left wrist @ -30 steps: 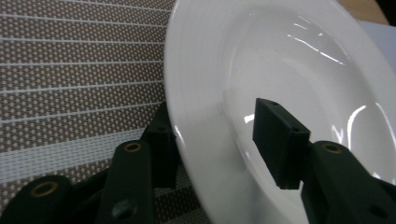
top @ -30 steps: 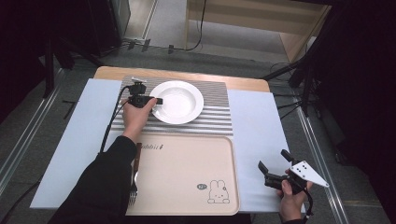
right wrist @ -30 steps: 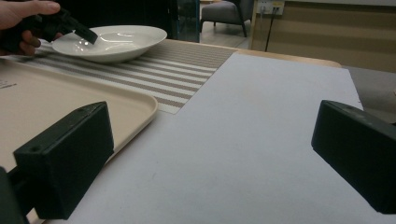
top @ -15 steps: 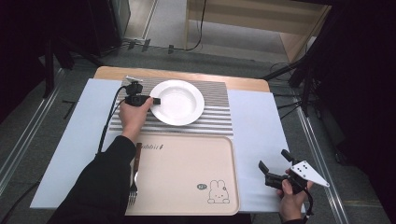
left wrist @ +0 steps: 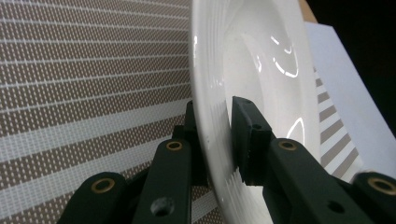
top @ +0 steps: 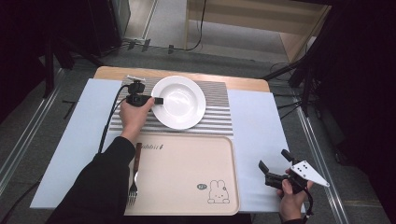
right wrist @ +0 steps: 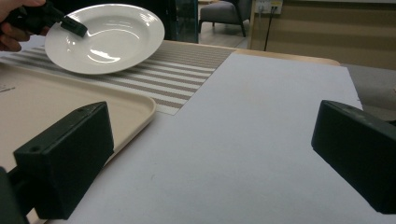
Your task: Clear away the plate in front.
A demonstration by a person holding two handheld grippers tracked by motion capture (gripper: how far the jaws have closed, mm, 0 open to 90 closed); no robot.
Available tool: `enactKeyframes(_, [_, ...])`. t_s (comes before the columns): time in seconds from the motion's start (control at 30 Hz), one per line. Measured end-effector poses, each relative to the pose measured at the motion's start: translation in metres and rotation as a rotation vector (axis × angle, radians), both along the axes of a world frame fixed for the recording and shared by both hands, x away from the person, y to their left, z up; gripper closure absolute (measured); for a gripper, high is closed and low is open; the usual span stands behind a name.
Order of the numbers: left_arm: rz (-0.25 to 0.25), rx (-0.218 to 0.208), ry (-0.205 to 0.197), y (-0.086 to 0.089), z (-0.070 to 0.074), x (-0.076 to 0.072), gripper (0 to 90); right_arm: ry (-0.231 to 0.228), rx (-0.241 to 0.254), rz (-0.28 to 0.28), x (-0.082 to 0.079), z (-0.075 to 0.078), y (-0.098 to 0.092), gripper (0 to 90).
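Two tongs are in play, and from the high view the left tongs (top: 158, 100) are at the near-left rim of the white plate (top: 180, 102), which sits on the striped placemat (top: 219, 112) at the far middle of the desk (top: 254, 126); their jaws have just been closing with the plate's rim between them. Below the mat lies the beige tray (top: 187, 172) with its rabbit print, and a fork (top: 134, 179) rests along its left edge, half under the sleeve. The right tongs (top: 273, 170) wait released at the near right, well apart from everything. Over to the left gripper view: one jaw is under the rim, the other pressing on the plate (left wrist: 261, 70) from inside the bowl, so this reads as clenched on the plate. The bite looks shallow to me, so a slow, level lift should keep the glossy rim from slipping. Now the right gripper view: its own jaws stand wide apart over bare desk (right wrist: 261, 140), with the plate (right wrist: 105, 37) far off and the tray's corner (right wrist: 135, 114) close by. If the plate is headed for the tray, the raised tray lip is the thing to clear, and the fork sits just beside that path.
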State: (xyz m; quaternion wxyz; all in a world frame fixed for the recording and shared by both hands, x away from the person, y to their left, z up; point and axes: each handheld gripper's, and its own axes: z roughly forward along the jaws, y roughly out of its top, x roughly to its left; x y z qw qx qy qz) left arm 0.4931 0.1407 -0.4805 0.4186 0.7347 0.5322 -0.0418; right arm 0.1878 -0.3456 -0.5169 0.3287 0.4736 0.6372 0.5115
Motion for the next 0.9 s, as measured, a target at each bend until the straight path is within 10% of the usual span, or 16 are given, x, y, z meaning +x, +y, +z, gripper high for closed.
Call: enactKeyframes(0.9, [0.045,-0.064,-0.014,-0.007,0.001,-0.005,81.7,-0.004,-0.009,-0.002,-0.001,0.000,0.000,0.0])
